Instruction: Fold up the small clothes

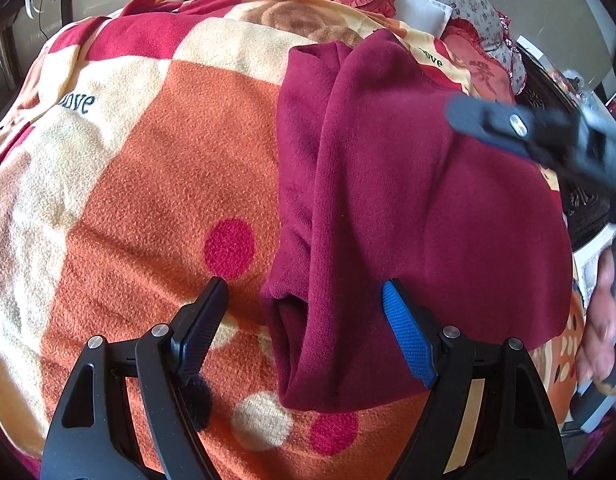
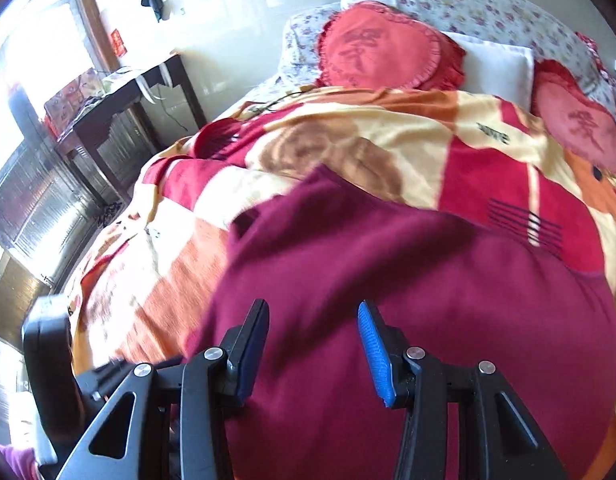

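Maroon garment point(image 1: 407, 200) partly folded, flat on blanket point(image 1: 148, 180).

One maroon garment point(image 1: 407, 208) on one patterned blanket point(image 1: 148, 168), two red heart cushions point(image 2: 379, 46), one white pillow point(image 2: 497, 66), two tools point(image 1: 304, 304).

A bed point(image 2: 268, 92) covered by a fleece blanket point(image 1: 156, 168), with a dark red garment point(image 1: 407, 200) lying on it.

The blanket shows orange, cream and red blocks with round dots. In the left wrist view the folded garment lies flat at about three o'clock. At twelve o'clock, heart-shaped red cushions point(image 2: 381, 46), a white pillow point(image 2: 497, 66) and flowered bedding point(image 2: 467, 4) rest at the head.
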Tool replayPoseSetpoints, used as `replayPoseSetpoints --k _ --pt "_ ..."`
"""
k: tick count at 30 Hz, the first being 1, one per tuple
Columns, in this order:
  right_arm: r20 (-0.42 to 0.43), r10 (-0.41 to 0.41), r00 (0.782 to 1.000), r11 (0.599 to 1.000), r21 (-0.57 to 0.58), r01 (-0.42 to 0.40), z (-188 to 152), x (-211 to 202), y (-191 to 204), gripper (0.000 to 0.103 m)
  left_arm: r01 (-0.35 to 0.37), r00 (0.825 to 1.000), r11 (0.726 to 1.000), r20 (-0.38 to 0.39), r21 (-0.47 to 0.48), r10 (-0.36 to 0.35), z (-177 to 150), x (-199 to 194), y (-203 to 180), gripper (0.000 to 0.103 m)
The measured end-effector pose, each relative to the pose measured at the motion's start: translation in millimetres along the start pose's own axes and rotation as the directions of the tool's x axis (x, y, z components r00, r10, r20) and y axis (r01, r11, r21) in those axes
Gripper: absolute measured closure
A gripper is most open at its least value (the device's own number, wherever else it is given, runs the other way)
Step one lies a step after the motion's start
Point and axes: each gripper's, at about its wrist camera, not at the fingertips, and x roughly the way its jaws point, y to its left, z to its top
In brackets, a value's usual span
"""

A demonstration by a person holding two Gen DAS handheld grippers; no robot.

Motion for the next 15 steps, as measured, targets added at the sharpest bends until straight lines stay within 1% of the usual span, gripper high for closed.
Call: replayPoseSetpoints --k 4,6,10,15 --pt "-0.008 -0.023 1.000 0.997 -0.076 0.023 20 15 21 0.059 -0.005 1.000 1.000 0.006 0.000 0.005 -1 1 -1 0.023" --pt "-0.023 -0.031 0.999 0.995 -0.092 0.029 28 24 25 0.059 -0.002 1.000 1.000 0.008 0.002 0.002 -1 2 -1 0.023" --pt "-0.041 -0.045 0.998 0.993 -0.108 0.041 44 43 32 0.059 0.001 1.000 1.000 0.012 0.005 -0.002 -2 5 -2 0.022" --pt "-0.087 -0.034 0.996 0.995 -0.092 0.026 51 65 34 0.059 0.002 1.000 1.000 0.018 0.017 -0.002 0 9 -4 0.022"
